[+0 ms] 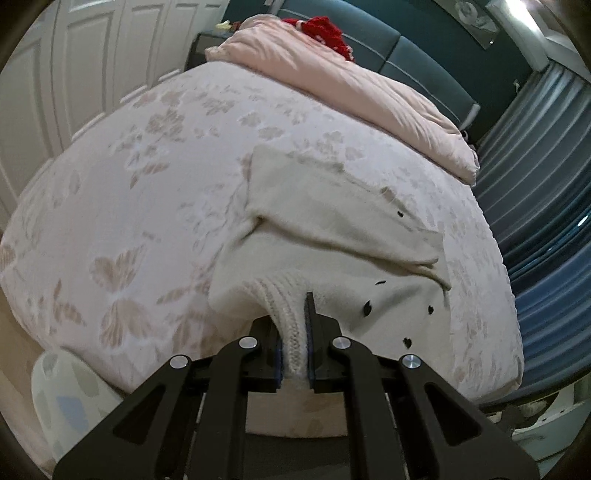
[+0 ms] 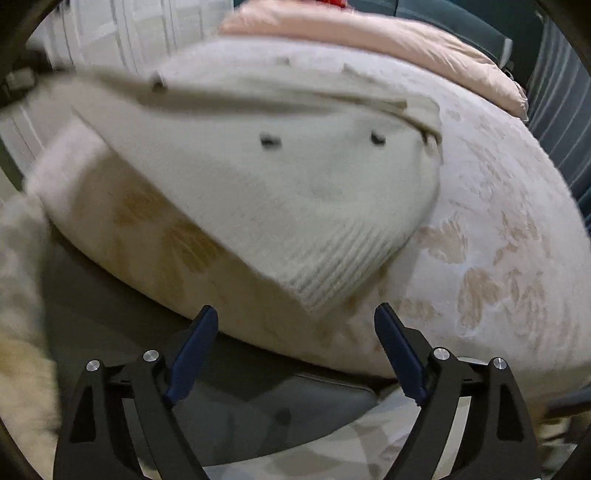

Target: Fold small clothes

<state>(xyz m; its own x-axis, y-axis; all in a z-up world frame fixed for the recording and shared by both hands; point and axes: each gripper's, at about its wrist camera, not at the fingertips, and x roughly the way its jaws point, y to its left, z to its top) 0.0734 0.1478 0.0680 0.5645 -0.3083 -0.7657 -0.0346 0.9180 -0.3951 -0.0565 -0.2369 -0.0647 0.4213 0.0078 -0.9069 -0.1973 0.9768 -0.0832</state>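
A small cream knit sweater (image 1: 332,229) with dark little spots lies on the floral bedspread (image 1: 129,192), partly folded over itself. My left gripper (image 1: 293,332) is shut on its ribbed hem, which bunches up between the blue pads and lifts off the bed. In the right wrist view the same sweater (image 2: 295,184) hangs slanted across the bed, its ribbed edge (image 2: 332,273) low and just ahead of my right gripper (image 2: 295,317). That gripper stands open with nothing between its fingers, a short way back from the ribbed edge.
A pink folded duvet (image 1: 351,96) lies across the head of the bed, with a red knit item (image 1: 328,29) behind it. White wardrobe doors (image 1: 74,74) stand to the left, blue curtains (image 1: 535,184) to the right. A patterned rug (image 2: 314,450) covers the floor below the bed edge.
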